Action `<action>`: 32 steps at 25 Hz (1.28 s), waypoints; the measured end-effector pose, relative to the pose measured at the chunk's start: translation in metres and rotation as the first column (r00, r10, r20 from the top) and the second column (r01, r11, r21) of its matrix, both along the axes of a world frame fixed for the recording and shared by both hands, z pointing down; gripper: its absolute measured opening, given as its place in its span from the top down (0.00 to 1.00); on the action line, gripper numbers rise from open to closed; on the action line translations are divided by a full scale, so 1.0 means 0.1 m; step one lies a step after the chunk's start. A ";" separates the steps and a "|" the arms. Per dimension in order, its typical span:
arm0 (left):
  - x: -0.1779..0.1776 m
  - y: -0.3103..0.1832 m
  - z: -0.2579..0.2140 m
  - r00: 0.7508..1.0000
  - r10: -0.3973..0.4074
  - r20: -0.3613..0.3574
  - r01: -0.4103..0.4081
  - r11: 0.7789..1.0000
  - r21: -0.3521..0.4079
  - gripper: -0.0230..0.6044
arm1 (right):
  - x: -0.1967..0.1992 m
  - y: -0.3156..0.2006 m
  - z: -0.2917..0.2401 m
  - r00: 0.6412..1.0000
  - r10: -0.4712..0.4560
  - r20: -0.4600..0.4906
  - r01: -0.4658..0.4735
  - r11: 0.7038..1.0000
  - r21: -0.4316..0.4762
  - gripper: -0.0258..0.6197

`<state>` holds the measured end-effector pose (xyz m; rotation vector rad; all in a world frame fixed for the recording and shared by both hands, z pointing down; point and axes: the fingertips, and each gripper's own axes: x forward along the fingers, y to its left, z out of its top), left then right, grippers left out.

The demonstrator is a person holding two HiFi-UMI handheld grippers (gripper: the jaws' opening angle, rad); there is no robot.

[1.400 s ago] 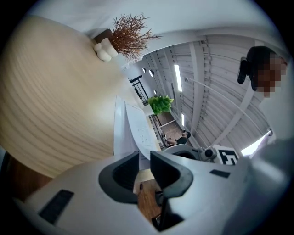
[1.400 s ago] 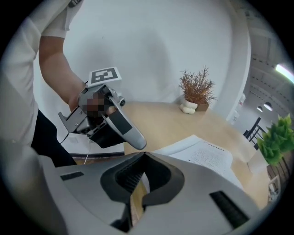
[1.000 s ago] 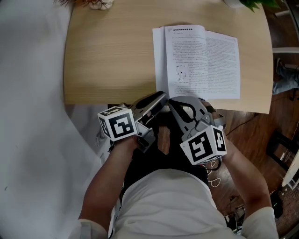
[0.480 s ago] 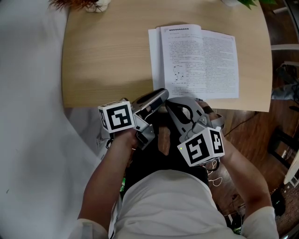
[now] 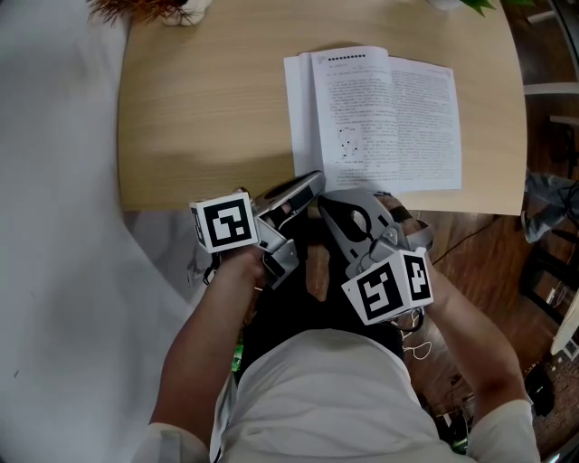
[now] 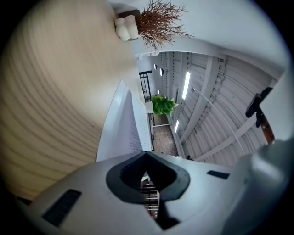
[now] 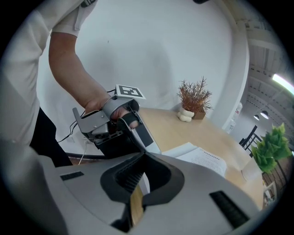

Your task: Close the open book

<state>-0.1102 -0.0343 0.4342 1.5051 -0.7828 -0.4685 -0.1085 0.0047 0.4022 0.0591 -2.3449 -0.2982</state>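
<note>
1. At the table's [image 5: 208, 108] far left corner, a small white vase [image 7: 186, 114] holds dried twigs [image 7: 195, 95].
2. The open book [image 5: 380, 118] lies flat on the table's right half.
3. The left gripper [image 5: 313, 184] and right gripper [image 5: 326, 203], both with jaws closed on nothing, sit at the table's near edge, just short of the book.

Free room: left half of the counter [image 5: 208, 108], open wood from near edge to far edge.
Right half: open book [image 5: 389, 118] lies flat and covers most of it.
Far corners: dried plant [image 5: 145, 9] at left, green plant [image 5: 488, 7] at right.
</note>
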 end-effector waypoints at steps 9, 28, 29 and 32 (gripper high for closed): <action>0.00 0.01 0.01 1.000 0.004 0.000 -0.004 1.000 0.000 0.97 | 0.02 0.04 0.04 1.000 -0.018 -0.013 0.018 0.999 0.031 0.96; 0.00 0.01 -0.05 1.000 0.001 -0.008 -0.001 1.000 0.006 0.97 | 0.27 -0.11 0.17 0.994 0.027 -0.107 0.022 0.903 0.429 0.87; 0.00 0.01 -0.05 1.000 0.000 -0.008 0.000 1.000 0.008 0.97 | 0.27 -0.12 0.15 0.995 0.033 -0.098 0.014 0.897 0.443 0.91; 0.01 0.00 -0.08 1.000 -0.001 -0.013 0.001 1.000 0.015 0.97 | 0.27 -0.13 0.14 0.995 0.044 -0.095 0.004 0.890 0.456 0.96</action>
